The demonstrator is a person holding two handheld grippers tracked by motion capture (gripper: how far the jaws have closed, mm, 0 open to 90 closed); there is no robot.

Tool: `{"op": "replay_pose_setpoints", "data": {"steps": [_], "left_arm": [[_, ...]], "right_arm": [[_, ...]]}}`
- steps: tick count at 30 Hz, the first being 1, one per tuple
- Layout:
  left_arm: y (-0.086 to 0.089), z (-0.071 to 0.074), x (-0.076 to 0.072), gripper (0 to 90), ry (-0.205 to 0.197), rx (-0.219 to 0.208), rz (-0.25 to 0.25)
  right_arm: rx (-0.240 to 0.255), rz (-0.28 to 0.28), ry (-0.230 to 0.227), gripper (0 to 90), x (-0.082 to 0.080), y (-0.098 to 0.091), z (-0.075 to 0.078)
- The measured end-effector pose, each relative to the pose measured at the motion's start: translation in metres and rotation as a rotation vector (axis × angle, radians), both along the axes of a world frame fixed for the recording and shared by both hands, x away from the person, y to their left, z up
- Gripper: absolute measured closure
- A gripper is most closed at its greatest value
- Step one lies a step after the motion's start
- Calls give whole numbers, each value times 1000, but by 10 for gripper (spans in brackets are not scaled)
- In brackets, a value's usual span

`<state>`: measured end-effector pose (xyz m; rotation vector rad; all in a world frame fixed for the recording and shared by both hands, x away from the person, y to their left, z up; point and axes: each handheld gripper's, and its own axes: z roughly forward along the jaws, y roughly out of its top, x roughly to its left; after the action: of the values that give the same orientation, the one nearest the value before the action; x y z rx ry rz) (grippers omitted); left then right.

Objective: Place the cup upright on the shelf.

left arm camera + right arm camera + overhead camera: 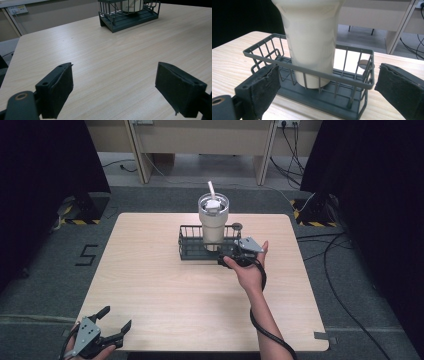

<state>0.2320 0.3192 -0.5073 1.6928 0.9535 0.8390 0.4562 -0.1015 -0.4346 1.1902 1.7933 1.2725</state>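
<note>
The pale wooden bench point(165, 275) stood on a grey carpeted floor point(360, 285). At about eleven o'clock from it, past the far edge, the legs of a light wooden desk point(200, 140) rose from the floor, with loose black cables point(292, 150) hanging near one o'clock. Dark curtains point(45, 180) closed off nine and three o'clock. Yellow-and-black striped tape point(80, 221) lay at ten o'clock, and a black "5" mark point(86, 255) sat on the carpet at nine.
</note>
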Motion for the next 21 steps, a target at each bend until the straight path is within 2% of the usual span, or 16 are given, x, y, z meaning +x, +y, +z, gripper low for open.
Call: {"op": "replay_pose_setpoints", "data": {"steps": [5,14,21], "left_arm": [[0,0,0,141,0,1,0],[0,0,0,141,1,3,1],[0,0,0,141,1,2,2]], "right_arm": [[-5,-8,-2,54,-4,-6,0],[21,-24,4,60,-15,-21,-3],[13,-32,4,60,-21,-29,-2]]}}
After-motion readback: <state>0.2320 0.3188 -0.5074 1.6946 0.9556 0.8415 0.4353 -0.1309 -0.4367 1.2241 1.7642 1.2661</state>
